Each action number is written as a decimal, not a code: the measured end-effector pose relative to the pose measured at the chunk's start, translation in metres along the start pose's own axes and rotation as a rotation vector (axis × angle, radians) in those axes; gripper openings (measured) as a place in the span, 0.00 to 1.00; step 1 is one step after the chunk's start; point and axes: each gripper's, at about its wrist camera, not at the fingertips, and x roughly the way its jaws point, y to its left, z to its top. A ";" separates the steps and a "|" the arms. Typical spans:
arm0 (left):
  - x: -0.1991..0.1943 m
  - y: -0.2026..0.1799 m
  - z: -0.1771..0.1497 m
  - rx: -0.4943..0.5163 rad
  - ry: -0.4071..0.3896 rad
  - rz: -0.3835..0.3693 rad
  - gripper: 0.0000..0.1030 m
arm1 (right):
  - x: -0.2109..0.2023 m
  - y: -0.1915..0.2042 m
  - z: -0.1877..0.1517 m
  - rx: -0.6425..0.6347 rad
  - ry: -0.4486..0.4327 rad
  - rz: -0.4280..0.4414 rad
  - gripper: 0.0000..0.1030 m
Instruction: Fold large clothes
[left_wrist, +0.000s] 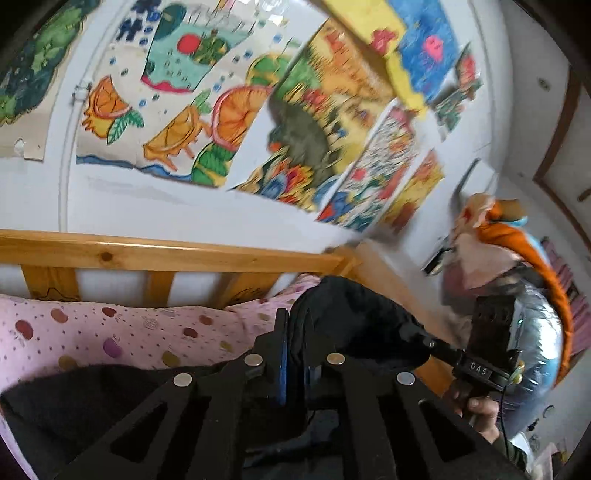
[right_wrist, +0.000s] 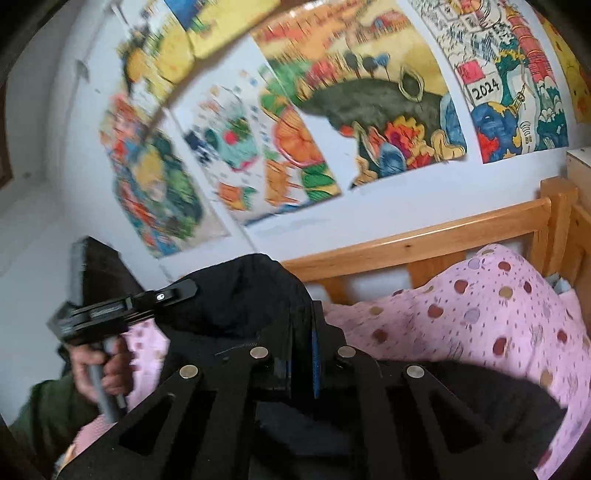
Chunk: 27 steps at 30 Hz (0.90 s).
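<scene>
Lit by soft, even daylight, with no hard shadows or glare. Motion-blurred across the wall drawings (left_wrist: 303, 122), worst at right in the left view, at left in the right. Bent by fisheye, dark-cornered.

"DAS" marks the right claw (left_wrist: 410, 334); "2024" stands on a wall drawing (right_wrist: 509, 81).
</scene>
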 end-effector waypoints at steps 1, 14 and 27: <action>-0.007 -0.003 -0.002 0.010 -0.007 -0.019 0.05 | -0.010 0.003 -0.004 -0.007 -0.007 0.005 0.07; -0.095 -0.063 -0.069 0.232 0.030 -0.140 0.04 | -0.100 0.054 -0.060 -0.179 0.009 -0.006 0.06; -0.083 -0.069 -0.169 0.392 0.203 0.040 0.04 | -0.108 0.055 -0.142 -0.300 0.198 -0.152 0.06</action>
